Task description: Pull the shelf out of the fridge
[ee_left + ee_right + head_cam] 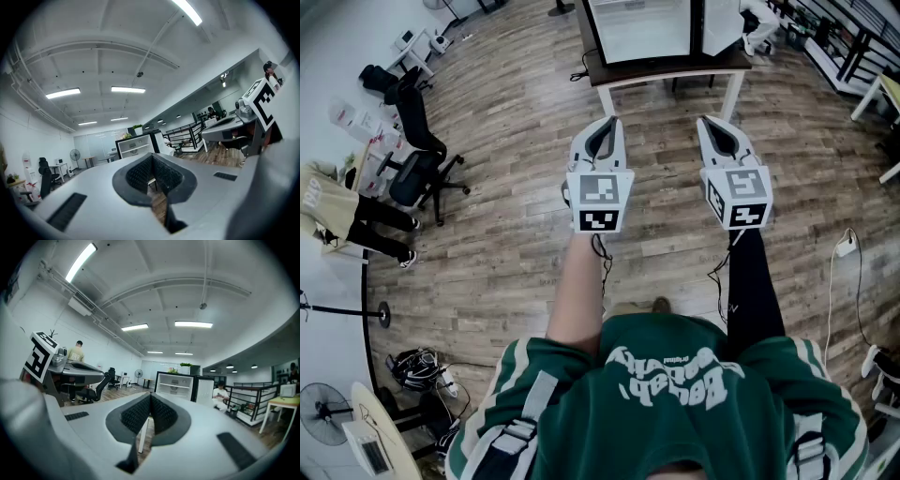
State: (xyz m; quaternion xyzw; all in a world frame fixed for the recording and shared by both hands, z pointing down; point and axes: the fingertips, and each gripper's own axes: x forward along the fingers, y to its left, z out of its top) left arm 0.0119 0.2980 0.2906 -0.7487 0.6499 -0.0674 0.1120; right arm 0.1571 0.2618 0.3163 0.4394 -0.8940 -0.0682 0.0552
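A small fridge [642, 28] stands with its door [722, 23] swung open on a white-legged table [670, 77] some way ahead of me. Its white inside shows in the left gripper view [136, 147], and the shelf [174, 386] lies across the fridge [173, 383] in the right gripper view. My left gripper [605, 127] and right gripper [712, 127] are held side by side in the air, well short of the table, pointing at the fridge. Both have their dark pads pressed together with nothing between them, as the left gripper [152, 161] and right gripper [151, 401] views show.
Black office chairs [417, 169] stand at the left over the wooden floor. A power strip [846, 246] and cable lie at the right. A black railing [839, 33] runs at the far right. A person [220, 394] sits beside the fridge.
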